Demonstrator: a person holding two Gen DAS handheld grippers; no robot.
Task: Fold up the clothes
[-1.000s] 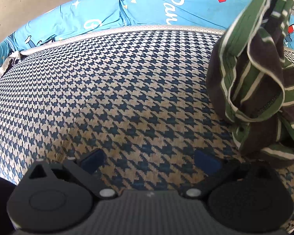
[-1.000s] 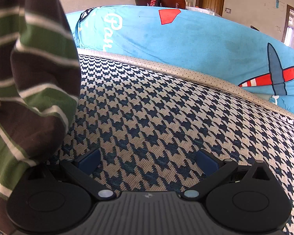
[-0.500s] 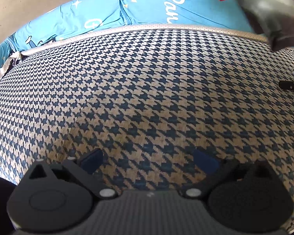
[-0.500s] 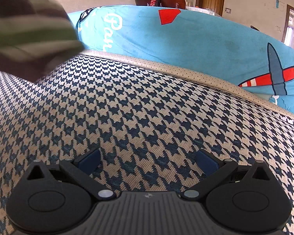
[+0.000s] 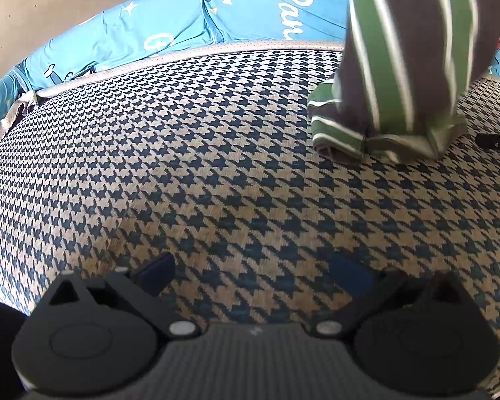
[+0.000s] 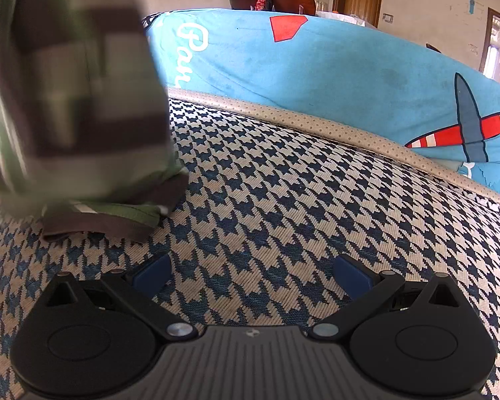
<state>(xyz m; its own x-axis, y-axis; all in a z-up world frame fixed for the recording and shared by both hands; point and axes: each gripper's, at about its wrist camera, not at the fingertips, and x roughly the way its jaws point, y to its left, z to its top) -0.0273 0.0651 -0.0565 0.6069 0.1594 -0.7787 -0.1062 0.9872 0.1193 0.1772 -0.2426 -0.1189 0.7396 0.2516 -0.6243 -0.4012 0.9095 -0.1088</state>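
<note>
Half a second back the green-and-brown striped knit garment (image 5: 403,76) was a blur high up; now it hangs with its lower end bunched on the houndstooth-woven bed cover (image 5: 190,173), ahead-right of the left gripper (image 5: 253,273) and ahead-left of the right gripper (image 6: 251,273). Both pairs of fingers stand wide open and empty. Soft, light and floppy, it looks best pinched at a hem or corner.

The striped garment (image 5: 406,66) is soft knitted cloth, matt, in green, brown and thin white lines. The houndstooth cover (image 5: 216,153) under it is a coarse woven textile with a rough look. The blue sheet (image 6: 333,76) behind is smooth printed cotton-like cloth. The left gripper (image 5: 250,273) has matt black plastic, ribbed in the middle, with blue fingers (image 5: 155,271) and small shiny metal pins.
</note>
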